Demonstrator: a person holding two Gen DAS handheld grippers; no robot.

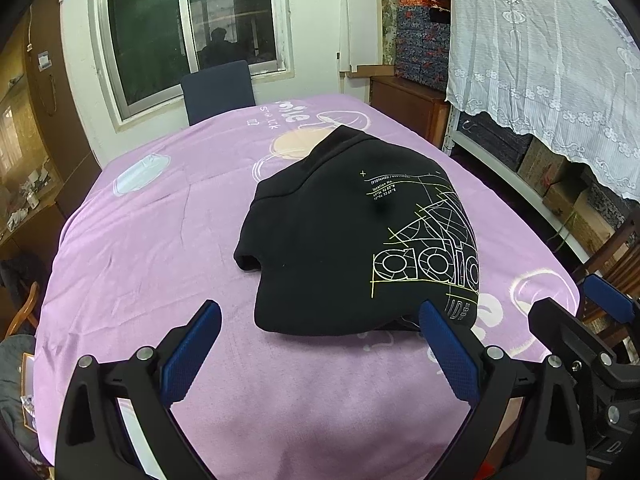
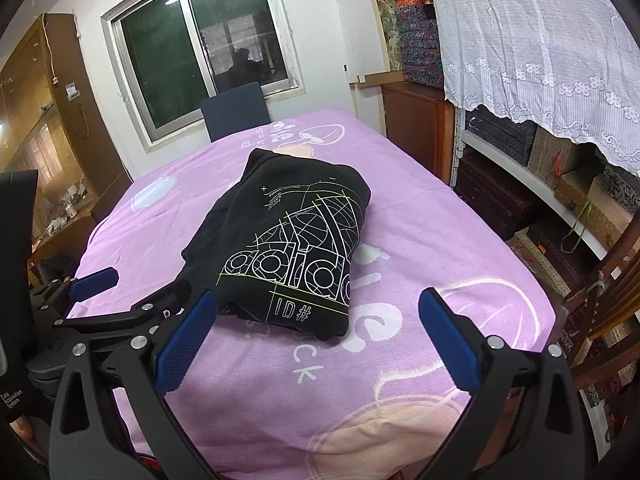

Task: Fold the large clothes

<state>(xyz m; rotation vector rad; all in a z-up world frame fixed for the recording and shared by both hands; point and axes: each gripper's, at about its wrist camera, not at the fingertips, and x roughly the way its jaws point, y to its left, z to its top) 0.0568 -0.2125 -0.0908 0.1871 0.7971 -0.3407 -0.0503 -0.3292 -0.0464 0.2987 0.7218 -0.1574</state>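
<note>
A black sweatshirt [image 1: 340, 236] with a white and yellow line logo lies folded into a compact bundle on the purple sheet [image 1: 160, 248]. It also shows in the right wrist view [image 2: 288, 248]. My left gripper [image 1: 320, 352] is open and empty, held just short of the bundle's near edge. My right gripper [image 2: 316, 344] is open and empty, in front of the bundle's near right corner. The right gripper shows at the right edge of the left wrist view [image 1: 580, 312]. The left gripper shows at the left of the right wrist view [image 2: 120, 292].
A dark blue chair [image 1: 218, 90] stands at the table's far end under a window [image 1: 188, 20]. Shelves with boxes [image 1: 560, 168] under a lace curtain [image 1: 540, 48] run along the right. A wooden chair [image 2: 608, 300] stands at the near right. A wooden cabinet [image 2: 32, 152] is at the left.
</note>
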